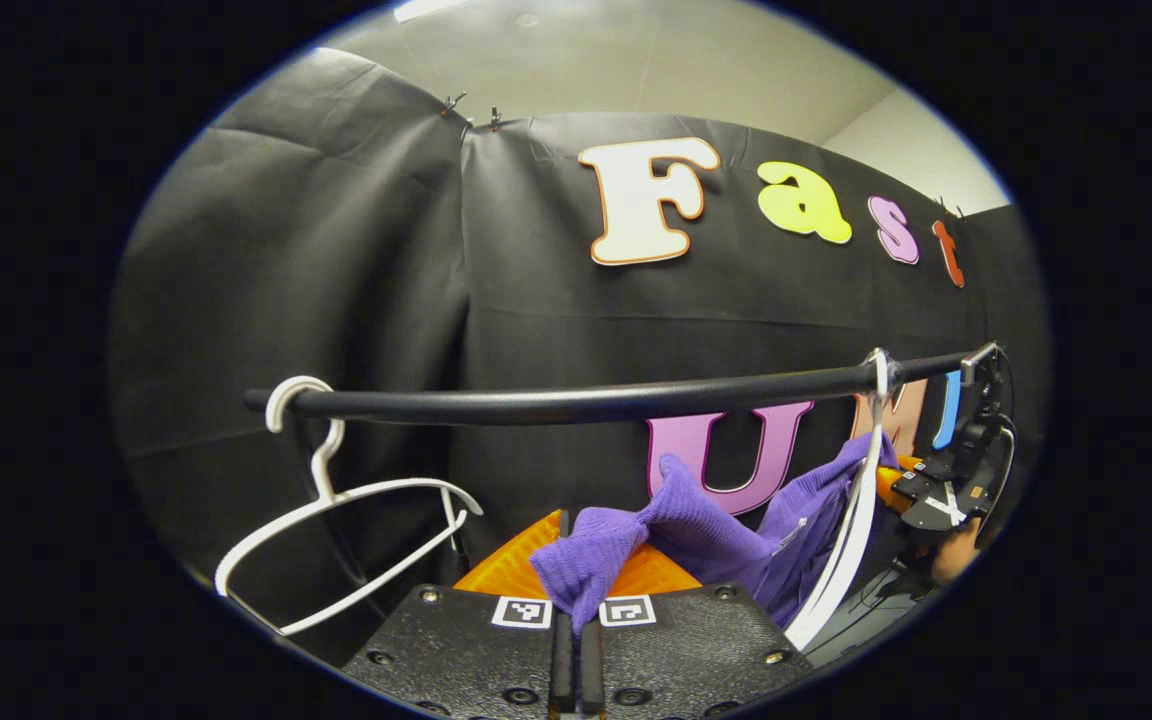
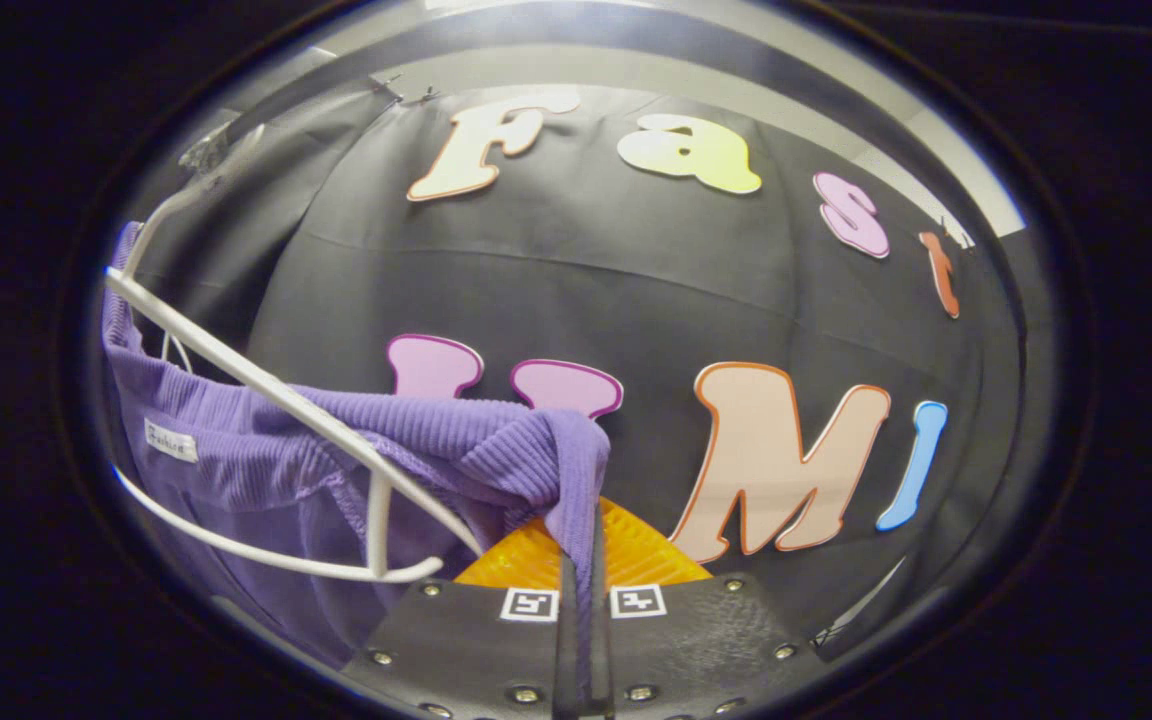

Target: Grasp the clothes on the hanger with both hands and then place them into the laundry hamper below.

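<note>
1. Holding the purple ribbed top [image 1: 726, 540] at both ends: my left gripper [image 1: 576, 625] has its jaws closed to a thin slit with a bunched fold of the knit pinched between them, and my right gripper [image 2: 581, 610] is likewise nearly closed on a narrow strap-like edge of the same garment
2. The top is up at the black rail [image 1: 576, 400], draped on the white hanger [image 2: 266, 400] that hooks over the rail's right end; in the left gripper view it stretches from my jaws across to that hanger, where my other gripper sits just beside it
3. An empty white hanger [image 1: 336, 540] hangs near the rail's left end, well apart from the garment
4. The cloth looks light, soft and stretchy, so I judge it will sag and drag instead of lifting as one piece; the rib gives grip, and slipping seems unlikely
5. The risk I see is the neckline catching on the hanger arm, so the shoulders are the best place to hold while easing it off
6. The hamper is not yet reached
</note>
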Demonstrator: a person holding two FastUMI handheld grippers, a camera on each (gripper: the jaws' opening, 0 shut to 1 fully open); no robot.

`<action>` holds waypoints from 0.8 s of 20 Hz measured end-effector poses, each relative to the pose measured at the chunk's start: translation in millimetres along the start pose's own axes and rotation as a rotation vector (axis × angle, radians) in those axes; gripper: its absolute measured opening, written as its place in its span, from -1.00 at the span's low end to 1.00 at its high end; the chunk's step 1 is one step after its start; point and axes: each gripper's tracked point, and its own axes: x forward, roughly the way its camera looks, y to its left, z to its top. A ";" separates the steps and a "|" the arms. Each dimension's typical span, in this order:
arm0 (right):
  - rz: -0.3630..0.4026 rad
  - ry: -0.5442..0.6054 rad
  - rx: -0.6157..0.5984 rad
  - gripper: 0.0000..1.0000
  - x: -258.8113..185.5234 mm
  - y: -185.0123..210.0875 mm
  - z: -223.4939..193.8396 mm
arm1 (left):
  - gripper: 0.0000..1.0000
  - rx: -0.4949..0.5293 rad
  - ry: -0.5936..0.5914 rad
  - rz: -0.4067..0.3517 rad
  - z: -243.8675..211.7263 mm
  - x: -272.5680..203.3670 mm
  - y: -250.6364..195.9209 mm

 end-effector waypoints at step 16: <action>0.153 0.289 0.118 -0.90 -53.6 62.8 -143.3 | -0.94 -0.145 0.137 0.006 -105.1 -8.7 32.3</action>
